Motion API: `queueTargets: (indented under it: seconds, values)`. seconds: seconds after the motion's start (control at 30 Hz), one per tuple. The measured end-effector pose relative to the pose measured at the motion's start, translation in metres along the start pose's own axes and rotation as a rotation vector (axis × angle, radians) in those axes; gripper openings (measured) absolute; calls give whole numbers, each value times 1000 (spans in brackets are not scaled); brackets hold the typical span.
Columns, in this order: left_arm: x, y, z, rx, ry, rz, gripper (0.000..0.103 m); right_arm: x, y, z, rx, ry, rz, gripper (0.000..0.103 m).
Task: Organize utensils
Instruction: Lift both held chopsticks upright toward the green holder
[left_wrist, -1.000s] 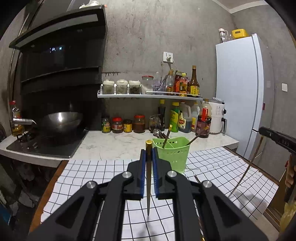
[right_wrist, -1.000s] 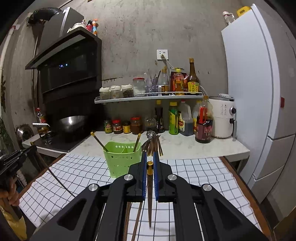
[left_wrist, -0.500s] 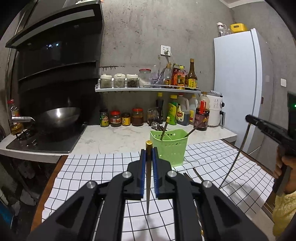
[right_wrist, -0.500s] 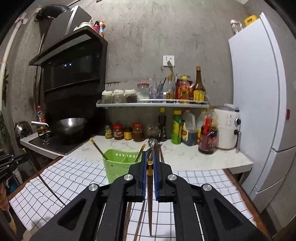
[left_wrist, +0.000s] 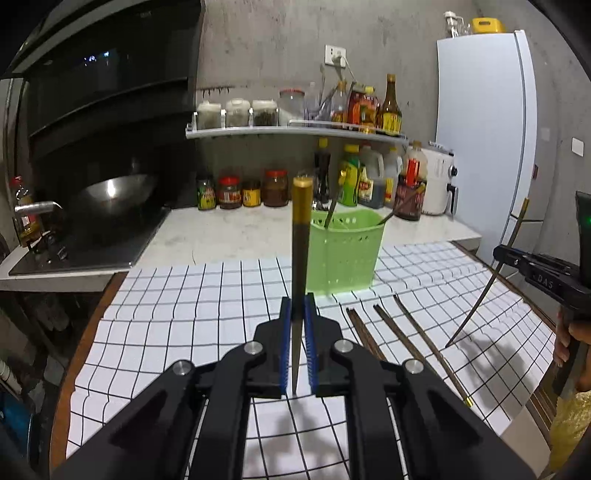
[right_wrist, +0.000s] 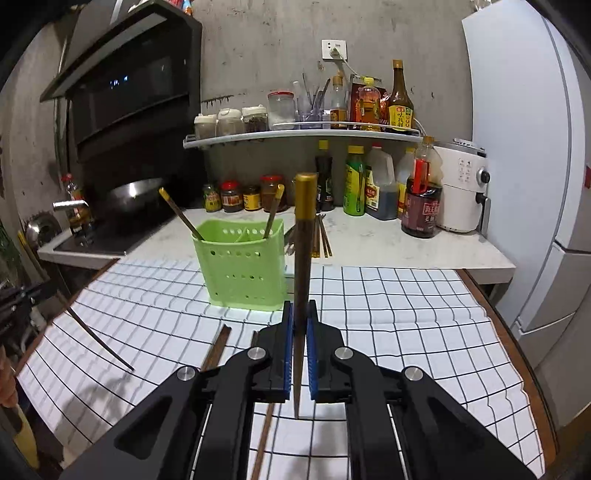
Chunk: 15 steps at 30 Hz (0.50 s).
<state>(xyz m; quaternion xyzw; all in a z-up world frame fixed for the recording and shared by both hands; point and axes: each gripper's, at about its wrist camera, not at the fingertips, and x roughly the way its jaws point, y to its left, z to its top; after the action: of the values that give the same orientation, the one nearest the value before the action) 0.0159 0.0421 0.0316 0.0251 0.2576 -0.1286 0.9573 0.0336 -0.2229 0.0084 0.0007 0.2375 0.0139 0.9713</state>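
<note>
My left gripper (left_wrist: 297, 306) is shut on a dark chopstick (left_wrist: 300, 236) with a gold cap, held upright in front of the green utensil basket (left_wrist: 343, 254). My right gripper (right_wrist: 300, 314) is shut on a like chopstick (right_wrist: 304, 236), just right of the basket (right_wrist: 240, 262). Two chopsticks (right_wrist: 181, 218) lean in the basket's compartments. Several loose chopsticks (left_wrist: 417, 343) lie on the checked cloth (left_wrist: 184, 314) before the basket. In the left wrist view the right gripper (left_wrist: 532, 269) shows at the right edge, its chopstick tip hanging just above the cloth.
The white counter (right_wrist: 388, 247) behind the cloth carries sauce bottles, jars and a bundle of chopsticks (right_wrist: 321, 236). A wok (left_wrist: 110, 192) sits on the hob at left. A white fridge (right_wrist: 535, 147) stands at right. A wall shelf (right_wrist: 295, 136) holds more jars.
Both grippers have sunk toward the cloth and tipped downward, each still holding its chopstick. In the left wrist view the right gripper has dropped lower at the right edge.
</note>
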Motion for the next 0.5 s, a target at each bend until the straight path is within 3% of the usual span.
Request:
queueTargets:
  seconds: [0.27,0.5]
  values:
    - [-6,-1,-5,-15,-30,-12,6,-7,1,3,-22,-45,-14,7]
    - [-5,-10,36,-8,-179,-49,6,4,7,36,-22,-112,74,7]
